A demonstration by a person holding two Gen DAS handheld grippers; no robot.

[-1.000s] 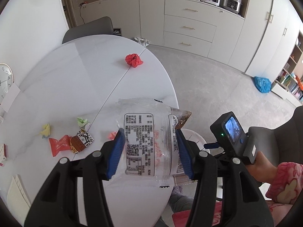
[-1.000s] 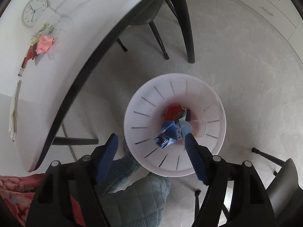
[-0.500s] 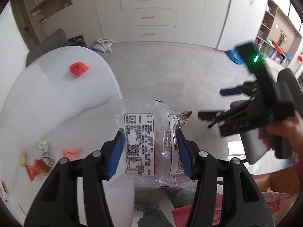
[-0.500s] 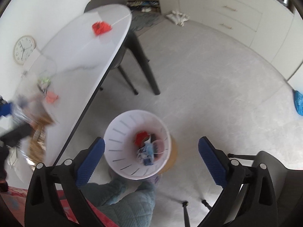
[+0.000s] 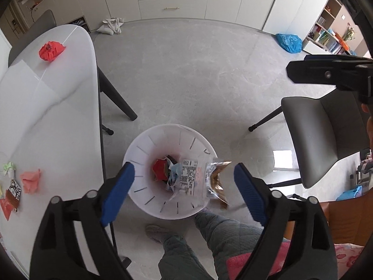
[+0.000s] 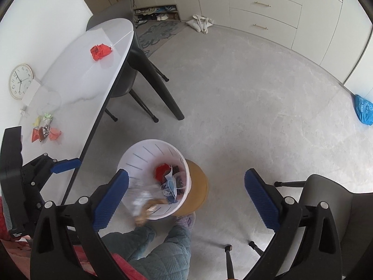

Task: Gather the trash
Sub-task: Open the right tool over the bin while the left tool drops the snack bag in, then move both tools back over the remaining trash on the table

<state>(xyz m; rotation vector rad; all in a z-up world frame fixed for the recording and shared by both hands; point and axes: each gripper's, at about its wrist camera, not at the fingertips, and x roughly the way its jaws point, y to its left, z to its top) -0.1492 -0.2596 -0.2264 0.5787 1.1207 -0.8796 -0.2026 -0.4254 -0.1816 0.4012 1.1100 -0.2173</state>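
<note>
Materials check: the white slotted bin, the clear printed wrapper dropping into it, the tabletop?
White slotted round bin: looks like matte moulded plastic, with thin cut slits in its wall. Clear printed snack wrapper: thin glossy plastic film, see-through, with a crinkled golden end. White oval tabletop: glossy, faint grey veining, so marble-look stone or laminate; cannot tell which.

The clock (image 6: 20,81) shows numerals; the wrapper (image 5: 190,179) label print is illegible.
</note>
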